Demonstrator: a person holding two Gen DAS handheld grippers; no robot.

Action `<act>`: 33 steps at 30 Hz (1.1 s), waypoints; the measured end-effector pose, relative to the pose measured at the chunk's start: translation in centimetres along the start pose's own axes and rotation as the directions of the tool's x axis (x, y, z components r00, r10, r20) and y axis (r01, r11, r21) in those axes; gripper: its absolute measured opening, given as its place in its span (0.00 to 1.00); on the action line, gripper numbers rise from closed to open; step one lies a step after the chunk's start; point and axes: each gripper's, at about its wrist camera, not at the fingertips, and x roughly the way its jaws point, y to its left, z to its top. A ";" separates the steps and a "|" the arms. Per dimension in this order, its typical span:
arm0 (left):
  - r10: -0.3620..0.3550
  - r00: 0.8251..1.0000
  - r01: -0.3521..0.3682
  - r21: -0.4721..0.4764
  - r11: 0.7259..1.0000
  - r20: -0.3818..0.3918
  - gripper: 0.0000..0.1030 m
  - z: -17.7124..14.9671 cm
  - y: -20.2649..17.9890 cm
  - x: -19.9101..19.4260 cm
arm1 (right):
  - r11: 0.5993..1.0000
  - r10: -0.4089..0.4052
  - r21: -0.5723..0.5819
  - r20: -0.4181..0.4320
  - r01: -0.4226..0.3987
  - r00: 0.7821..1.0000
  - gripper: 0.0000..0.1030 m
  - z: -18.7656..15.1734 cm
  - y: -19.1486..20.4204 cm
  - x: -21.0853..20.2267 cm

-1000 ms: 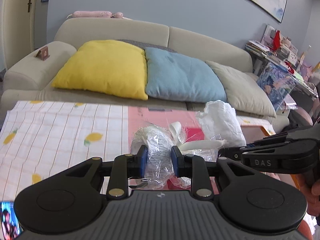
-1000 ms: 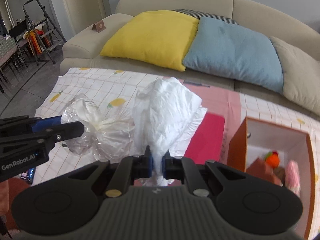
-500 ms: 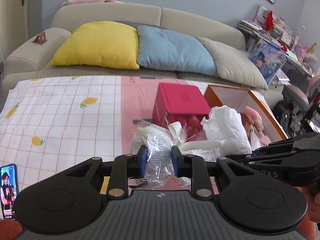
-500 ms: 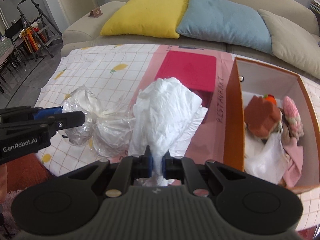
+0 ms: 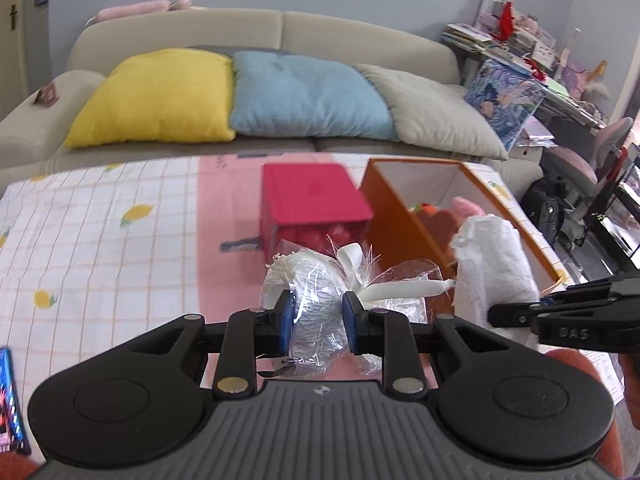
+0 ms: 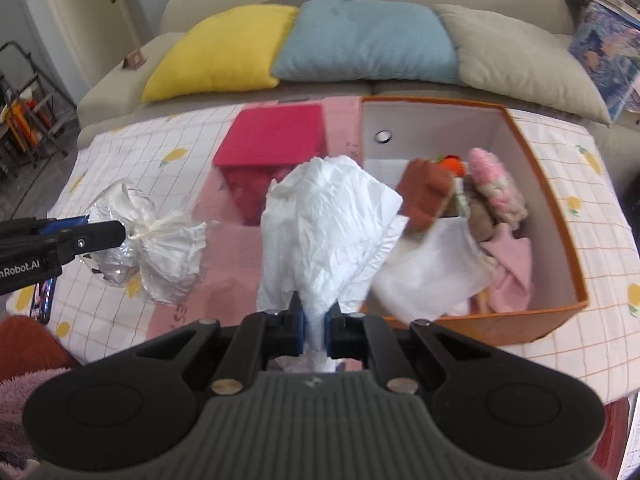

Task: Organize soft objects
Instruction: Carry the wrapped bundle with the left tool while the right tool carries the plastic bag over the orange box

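Note:
My left gripper (image 5: 316,320) is shut on a clear cellophane bundle (image 5: 316,284) tied with a white ribbon, held above the table; it also shows in the right wrist view (image 6: 148,240). My right gripper (image 6: 315,326) is shut on a crumpled white plastic bag (image 6: 328,232), which also shows in the left wrist view (image 5: 494,264), held just left of the orange box (image 6: 540,184). The box holds a brown plush, a pink plush, a white cloth and a pink cloth.
A red lidded box (image 6: 276,140) stands left of the orange box on the pink and lemon-print tablecloth (image 5: 100,232). A phone (image 5: 10,396) lies at the near left. A sofa with yellow, blue and beige cushions (image 5: 304,96) is behind the table.
Both grippers have tilted down and moved toward the boxes with their loads. The orange box and its contents have come into fuller view.

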 end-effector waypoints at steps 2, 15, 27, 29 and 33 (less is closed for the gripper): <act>-0.025 1.000 0.024 0.017 1.000 0.012 0.28 1.1 -1.1 0.4 | 0.999 0.006 0.039 0.029 -0.007 1.000 0.07 0.7 -1.6 -1.3; -0.173 0.984 0.178 0.273 0.945 -0.043 0.28 7.0 -12.7 6.6 | 0.991 -0.046 0.132 0.072 0.037 0.996 0.07 4.5 -11.1 -3.3; -0.092 0.950 0.224 0.449 0.865 -0.297 0.28 4.9 -18.1 15.6 | 0.994 -0.076 0.067 -0.192 0.090 0.978 0.07 3.1 -16.0 6.2; -0.088 0.942 0.237 0.455 0.858 -0.324 0.28 4.8 -18.5 16.7 | 0.995 -0.061 0.058 -0.223 0.076 0.973 0.07 3.1 -16.4 7.6; -0.067 0.931 0.246 0.481 0.841 -0.360 0.28 4.6 -19.0 18.5 | 0.997 -0.058 0.042 -0.267 0.072 0.962 0.07 3.3 -16.5 9.8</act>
